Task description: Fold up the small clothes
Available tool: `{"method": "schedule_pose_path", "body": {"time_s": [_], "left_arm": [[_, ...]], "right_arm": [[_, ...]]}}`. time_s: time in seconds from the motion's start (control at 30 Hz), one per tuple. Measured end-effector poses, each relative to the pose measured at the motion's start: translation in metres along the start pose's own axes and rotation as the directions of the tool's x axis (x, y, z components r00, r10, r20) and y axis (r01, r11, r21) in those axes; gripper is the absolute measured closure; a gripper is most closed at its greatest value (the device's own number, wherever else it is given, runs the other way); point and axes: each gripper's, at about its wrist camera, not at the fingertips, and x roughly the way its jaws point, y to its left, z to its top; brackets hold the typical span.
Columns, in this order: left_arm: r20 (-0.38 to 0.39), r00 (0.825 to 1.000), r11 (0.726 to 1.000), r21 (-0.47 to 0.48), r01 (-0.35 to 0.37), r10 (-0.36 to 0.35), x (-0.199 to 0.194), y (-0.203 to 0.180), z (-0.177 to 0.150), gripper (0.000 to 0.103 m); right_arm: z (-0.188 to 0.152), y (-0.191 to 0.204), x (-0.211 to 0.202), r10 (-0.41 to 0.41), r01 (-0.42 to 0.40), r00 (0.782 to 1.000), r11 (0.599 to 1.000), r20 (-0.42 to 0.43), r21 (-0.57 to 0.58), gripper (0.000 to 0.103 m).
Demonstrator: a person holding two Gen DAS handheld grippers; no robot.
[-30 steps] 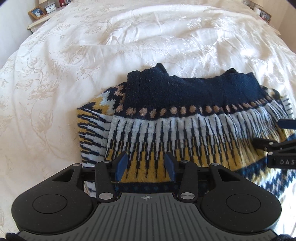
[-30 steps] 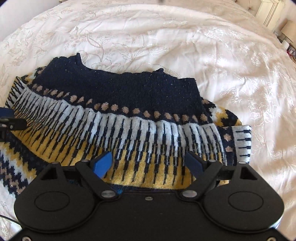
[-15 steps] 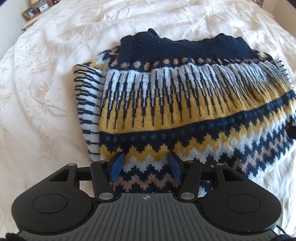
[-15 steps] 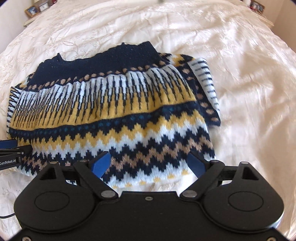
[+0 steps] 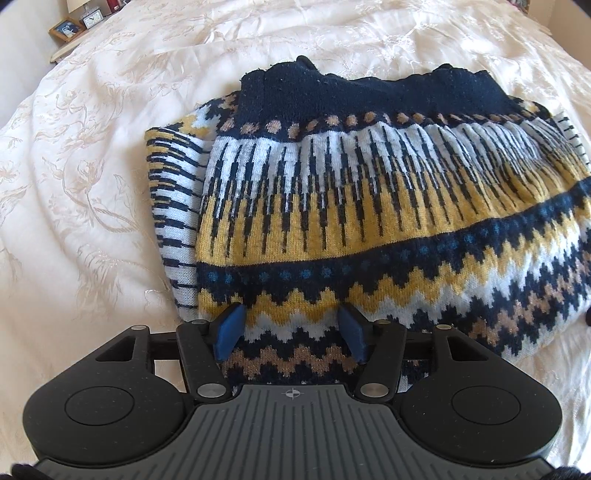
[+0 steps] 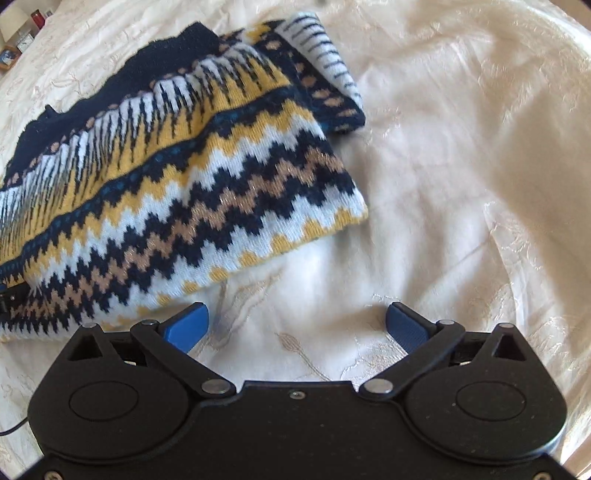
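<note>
A knitted sweater (image 5: 369, 221) in navy, yellow and white zigzag bands lies folded on the bed, navy collar edge farthest from me. A striped sleeve (image 5: 173, 206) is tucked along its left side. My left gripper (image 5: 291, 332) is open over the sweater's near left edge, the knit lying flat between and under its blue fingers (image 5: 229, 332). In the right wrist view the sweater (image 6: 184, 166) fills the upper left, with its other sleeve (image 6: 325, 62) folded in. My right gripper (image 6: 295, 326) is wide open over bare bedspread, just right of the sweater's near corner, holding nothing.
A cream embroidered bedspread (image 5: 92, 184) covers the whole bed, with soft creases to the right (image 6: 461, 147). A bedside table with a picture frame (image 5: 66, 29) and a small clock sits at the far left. The left gripper's tip (image 6: 13, 295) shows at the sweater's edge.
Both grippers have drawn back from the middle of the sweater to its near edge. The right one has swung right, off the knit and over bare bedspread. The sweater lies still.
</note>
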Motion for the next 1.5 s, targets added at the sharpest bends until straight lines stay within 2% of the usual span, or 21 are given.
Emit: {"method": "schedule_pose_path", "body": {"time_s": [0.27, 0.43, 0.5, 0.57, 0.67, 0.8, 0.93, 1.03, 1.1, 1.2, 1.4, 1.5], "left_arm": [[0.011, 0.998, 0.998, 0.013, -0.064, 0.064, -0.002, -0.012, -0.002, 0.043], [-0.031, 0.996, 0.997, -0.007, -0.079, 0.079, -0.014, -0.016, 0.009, 0.044], [-0.014, 0.998, 0.996, -0.072, -0.062, 0.061, -0.029, -0.016, 0.014, 0.044], [0.038, 0.999, 0.992, -0.128, -0.024, 0.029, -0.046, -0.020, 0.020, 0.044], [0.071, 0.997, 0.991, -0.136, 0.002, 0.007, -0.060, -0.037, 0.040, 0.043], [0.061, 0.998, 0.992, -0.128, 0.015, -0.008, -0.055, -0.064, 0.071, 0.043], [0.025, 1.000, 0.990, -0.138, -0.005, 0.008, -0.034, -0.082, 0.086, 0.044], [-0.031, 0.999, 0.987, -0.160, -0.020, 0.016, -0.013, -0.086, 0.091, 0.044], [-0.078, 0.996, 0.985, -0.160, -0.057, 0.045, 0.001, -0.087, 0.091, 0.043], [-0.088, 0.995, 0.987, -0.145, -0.062, 0.049, 0.013, -0.089, 0.088, 0.041], [-0.117, 0.992, 0.987, -0.142, -0.072, 0.055, 0.021, -0.087, 0.092, 0.035], [-0.130, 0.990, 0.986, -0.148, -0.073, 0.053, 0.024, -0.085, 0.095, 0.034]], "right_arm": [[-0.001, -0.016, 0.012, 0.076, -0.076, 0.997, 0.997, 0.009, 0.016, 0.000], [-0.003, -0.022, 0.014, 0.116, -0.115, 0.993, 0.993, 0.018, -0.018, 0.000], [-0.004, -0.024, 0.014, 0.130, -0.129, 0.991, 0.991, 0.018, -0.045, 0.000], [-0.007, -0.027, 0.013, 0.151, -0.149, 0.988, 0.987, 0.022, -0.067, 0.000], [-0.010, -0.034, 0.010, 0.194, -0.191, 0.981, 0.975, 0.012, -0.116, 0.000], [-0.004, -0.049, 0.005, 0.274, -0.279, 0.960, 0.945, -0.050, -0.170, 0.000], [0.010, -0.074, -0.003, 0.366, -0.376, 0.925, 0.920, -0.100, -0.108, 0.002], [0.025, -0.094, -0.014, 0.397, -0.399, 0.916, 0.915, -0.051, -0.052, 0.005], [0.038, -0.105, -0.022, 0.414, -0.413, 0.910, 0.910, 0.000, -0.040, 0.005], [0.062, -0.116, -0.023, 0.444, -0.444, 0.895, 0.896, 0.040, -0.026, 0.005], [0.111, -0.112, -0.001, 0.498, -0.497, 0.866, 0.867, 0.044, -0.033, 0.005], [0.124, -0.103, 0.016, 0.542, -0.541, 0.840, 0.840, 0.016, -0.033, 0.007]]}}
